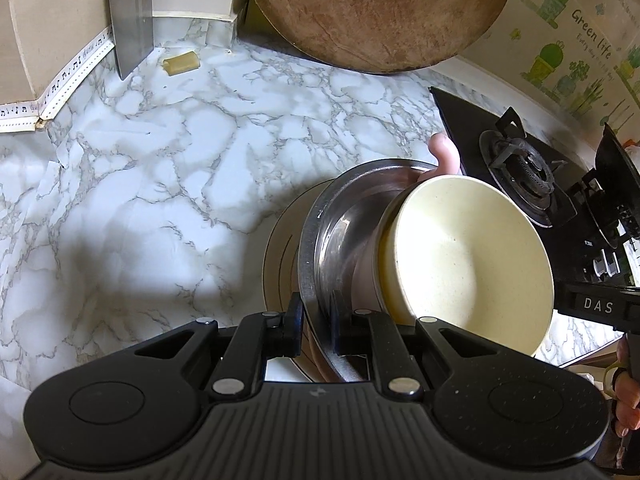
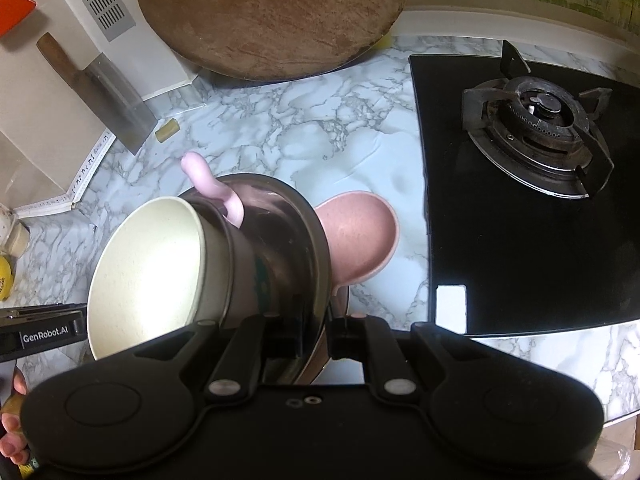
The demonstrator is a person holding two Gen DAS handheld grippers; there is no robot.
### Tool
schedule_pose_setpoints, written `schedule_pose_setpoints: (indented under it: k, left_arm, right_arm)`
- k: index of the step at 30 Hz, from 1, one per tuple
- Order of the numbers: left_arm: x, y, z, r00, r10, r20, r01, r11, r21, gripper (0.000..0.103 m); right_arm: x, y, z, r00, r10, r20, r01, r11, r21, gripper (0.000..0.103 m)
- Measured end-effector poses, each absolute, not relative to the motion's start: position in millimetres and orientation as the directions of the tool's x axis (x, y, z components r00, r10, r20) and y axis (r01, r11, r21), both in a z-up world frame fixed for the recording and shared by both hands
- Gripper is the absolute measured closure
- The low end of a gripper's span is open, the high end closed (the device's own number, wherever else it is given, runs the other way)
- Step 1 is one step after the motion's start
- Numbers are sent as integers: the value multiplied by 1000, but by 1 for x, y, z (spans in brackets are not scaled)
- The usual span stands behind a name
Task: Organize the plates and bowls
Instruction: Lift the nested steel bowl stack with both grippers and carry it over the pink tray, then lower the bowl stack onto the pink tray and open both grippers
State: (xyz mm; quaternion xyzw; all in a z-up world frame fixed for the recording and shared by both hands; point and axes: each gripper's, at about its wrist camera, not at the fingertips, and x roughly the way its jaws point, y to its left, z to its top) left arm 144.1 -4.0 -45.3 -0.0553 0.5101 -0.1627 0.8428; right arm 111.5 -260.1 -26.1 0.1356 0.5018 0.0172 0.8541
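A stack of dishes hangs tilted over the marble counter (image 1: 160, 180), held between both grippers. Its outer piece is a steel bowl (image 1: 340, 220) (image 2: 292, 232). A cream bowl (image 1: 468, 260) (image 2: 148, 268) sits nested inside it on a pinkish cup with a pink handle (image 2: 212, 188). My left gripper (image 1: 316, 320) is shut on the steel rim at one side. On the opposite side my right gripper (image 2: 326, 332) is shut on the same rim. A pink dish (image 2: 360, 236) shows behind the steel bowl; in the left wrist view a pale plate (image 1: 280, 248) shows there.
A round wooden board (image 1: 380, 8) leans on the back wall. A black gas hob (image 2: 536, 136) fills the right. A cleaver (image 2: 96, 84) leans at the left corner with a small yellowish piece (image 1: 182, 63) beside it. A person's hand (image 1: 628, 392) holds the right gripper.
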Motion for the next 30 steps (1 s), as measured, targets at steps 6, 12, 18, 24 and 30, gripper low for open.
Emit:
schedule_pose_setpoints:
  k: [6, 12, 18, 24, 30]
  left_arm:
    - [146, -5, -48, 426, -329, -843, 220, 941, -256, 91]
    - [149, -6, -51, 426, -329, -843, 224, 941, -254, 91]
    - [149, -5, -52, 422, -337, -842, 223, 938, -264, 91]
    - [151, -3, -52, 418, -343, -841, 216, 937, -274, 91]
    - [151, 3, -49, 429, -332, -840, 207, 941, -266, 91]
  right_arm:
    - [112, -260, -29, 494, 163, -854, 111, 962, 248, 91]
    - [112, -259, -30, 497, 156, -854, 111, 964, 241, 91]
    - [112, -257, -30, 500, 148, -853, 110, 966, 232, 90]
    - [112, -258, -28, 505, 144, -851, 120, 965, 235, 81]
    - [108, -263, -28, 512, 143, -847, 140, 959, 247, 74]
